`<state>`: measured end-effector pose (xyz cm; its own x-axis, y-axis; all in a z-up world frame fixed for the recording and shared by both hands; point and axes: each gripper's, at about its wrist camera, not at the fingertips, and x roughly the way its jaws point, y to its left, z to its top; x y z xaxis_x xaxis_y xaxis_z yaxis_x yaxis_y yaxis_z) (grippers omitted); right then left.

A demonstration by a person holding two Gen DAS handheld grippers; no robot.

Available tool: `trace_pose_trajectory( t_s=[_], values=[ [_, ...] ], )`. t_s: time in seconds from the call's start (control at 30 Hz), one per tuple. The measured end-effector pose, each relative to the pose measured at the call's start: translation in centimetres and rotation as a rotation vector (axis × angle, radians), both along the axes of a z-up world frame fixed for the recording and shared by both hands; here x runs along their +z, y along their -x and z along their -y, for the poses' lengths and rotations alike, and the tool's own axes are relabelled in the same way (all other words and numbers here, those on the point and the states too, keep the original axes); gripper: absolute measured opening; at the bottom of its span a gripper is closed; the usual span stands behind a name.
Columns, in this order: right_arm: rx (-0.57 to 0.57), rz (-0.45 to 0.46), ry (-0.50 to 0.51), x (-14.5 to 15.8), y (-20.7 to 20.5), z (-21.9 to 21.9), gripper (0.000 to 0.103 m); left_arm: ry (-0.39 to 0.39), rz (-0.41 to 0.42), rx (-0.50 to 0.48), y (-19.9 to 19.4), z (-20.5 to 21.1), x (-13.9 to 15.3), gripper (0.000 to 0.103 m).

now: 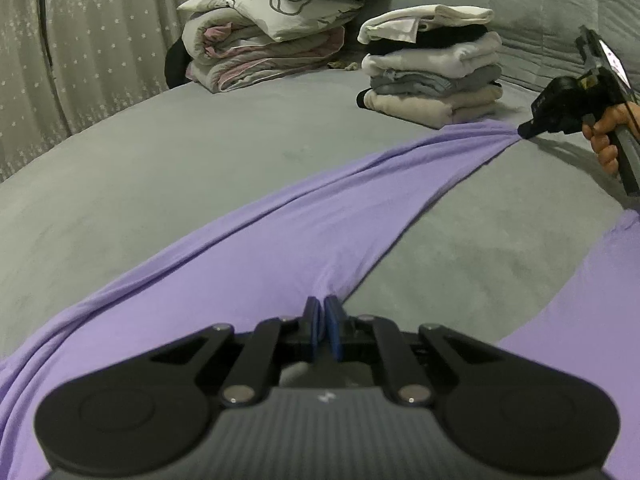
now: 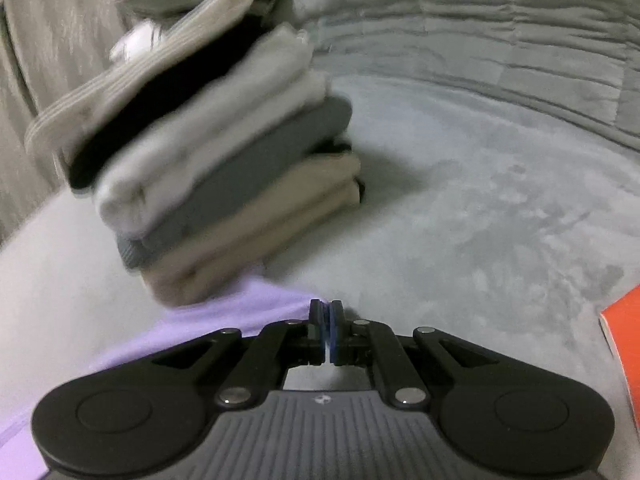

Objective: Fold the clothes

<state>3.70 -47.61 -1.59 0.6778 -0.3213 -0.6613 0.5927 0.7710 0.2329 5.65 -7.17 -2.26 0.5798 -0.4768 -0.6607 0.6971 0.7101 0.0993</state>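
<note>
A: Where is the garment?

B: A lilac garment (image 1: 256, 248) lies stretched in a long band across the grey bedcover (image 1: 160, 152). The left gripper (image 1: 325, 312) has its blue pads pressed together on a pinch of the cloth at the near end. The right gripper (image 1: 524, 130), seen from the left wrist camera at the far right with the person's hand (image 1: 606, 140) around its handle, has its tip on the other end, where the cloth gathers to a point.

A: And from the right wrist camera?

B: The right gripper's jaws stand closed, pads nearly meeting, at the edge of the lilac cloth. Whether fabric lies between the pads cannot be told there; the left view shows the cloth drawn to its tip.

A: What else is on the bed?

B: A stack of folded clothes (image 1: 434, 68), just beyond the garment's far end: white on top, then black, pale grey, blue-grey and beige. In the right view it is blurred. Further left sits a folded quilt and pillows (image 1: 272, 36) with a pink and grey print. A star-patterned curtain (image 1: 80, 60) hangs behind.

A: Any writing or labels?

B: Only a small pale mark on each gripper's ribbed body (image 1: 325, 398), not readable. An orange object (image 2: 624, 340) shows at the right view's edge, with no legible text. A small screen on the right gripper is too small to read.
</note>
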Motion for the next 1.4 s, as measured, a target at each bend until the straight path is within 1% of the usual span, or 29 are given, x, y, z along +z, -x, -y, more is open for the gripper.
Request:
trace_pose_trajectory(
  t_s=[0.03, 0.1, 0.13, 0.17, 0.2, 0.23, 0.27, 0.3, 0.37, 0.47, 0.6, 0.7, 0.8, 0.87, 0.97, 1.0, 1.1, 1.2, 1.27, 1.33, 1.4],
  values=[
    [0.009, -0.017, 0.019, -0.2, -0.2, -0.2, 0.005, -0.003, 0.002, 0.000, 0.0, 0.1, 0.0, 0.006],
    [0.015, -0.024, 0.046, -0.2, -0.3, -0.4, 0.005, -0.004, 0.003, 0.000, 0.1, 0.2, 0.0, 0.006],
    [0.010, -0.014, 0.038, -0.1, -0.2, -0.3, 0.006, -0.004, 0.003, 0.002, 0.1, 0.2, 0.0, 0.007],
    [0.006, -0.004, 0.031, 0.0, -0.1, -0.2, 0.011, -0.003, 0.002, 0.003, 0.0, 0.1, 0.1, 0.008],
    [0.002, 0.006, 0.021, 0.1, 0.0, -0.1, 0.013, -0.002, 0.002, 0.004, 0.0, 0.1, 0.1, 0.009],
    [-0.003, 0.018, 0.012, 0.2, 0.1, 0.0, 0.021, 0.007, -0.006, 0.006, 0.0, 0.0, 0.2, 0.011],
    [-0.001, 0.030, 0.005, 0.4, 0.1, 0.0, 0.027, 0.022, -0.020, 0.012, -0.2, -0.2, 0.4, 0.018],
    [0.005, 0.041, -0.001, 0.6, 0.1, -0.2, 0.028, 0.036, -0.034, 0.018, -0.3, -0.4, 0.5, 0.027],
    [0.030, 0.057, -0.014, 0.9, -0.1, -0.7, 0.028, 0.061, -0.042, 0.041, -0.6, -0.8, 1.0, 0.031],
    [0.102, 0.077, -0.024, 1.4, -0.6, -2.3, 0.028, 0.089, -0.046, 0.080, -1.1, -1.5, 1.6, 0.033],
    [0.233, 0.095, 0.004, 2.0, -1.7, -5.8, 0.028, 0.077, -0.045, 0.188, -2.6, -3.1, 1.7, 0.033],
    [0.336, 0.091, -0.011, 2.0, -3.0, -8.6, 0.028, 0.053, -0.052, 0.277, -4.0, -4.1, 1.4, 0.032],
    [0.428, 0.044, 0.012, 1.8, -4.8, -11.4, 0.028, 0.038, -0.065, 0.354, -5.7, -5.2, 1.3, 0.032],
    [0.479, 0.003, 0.041, 1.1, -6.3, -13.1, 0.028, 0.041, -0.089, 0.376, -7.0, -5.8, 0.9, 0.032],
    [0.552, -0.061, 0.104, 0.0, -8.8, -15.4, 0.028, 0.039, -0.089, 0.381, -8.4, -6.5, 0.6, 0.032],
    [0.564, -0.066, 0.136, -0.2, -9.3, -16.0, 0.028, 0.037, -0.089, 0.381, -9.0, -6.6, 0.6, 0.032],
    [0.593, -0.060, 0.170, -0.5, -10.9, -17.3, 0.028, 0.033, -0.084, 0.380, -10.8, -6.3, 0.5, 0.032],
    [0.590, -0.031, 0.155, -0.6, -12.8, -17.4, 0.028, 0.051, -0.080, 0.408, -13.0, -6.3, 0.2, 0.033],
    [0.578, -0.017, 0.136, -0.7, -14.0, -17.3, 0.028, 0.083, -0.083, 0.439, -14.4, -6.5, 0.0, 0.034],
    [0.564, -0.009, 0.118, -0.8, -15.1, -17.3, 0.028, 0.120, -0.085, 0.473, -15.4, -6.7, 0.0, 0.035],
    [0.551, 0.002, 0.109, -0.5, -15.5, -17.4, 0.028, 0.128, -0.076, 0.495, -15.7, -7.0, 0.2, 0.039]
  ],
)
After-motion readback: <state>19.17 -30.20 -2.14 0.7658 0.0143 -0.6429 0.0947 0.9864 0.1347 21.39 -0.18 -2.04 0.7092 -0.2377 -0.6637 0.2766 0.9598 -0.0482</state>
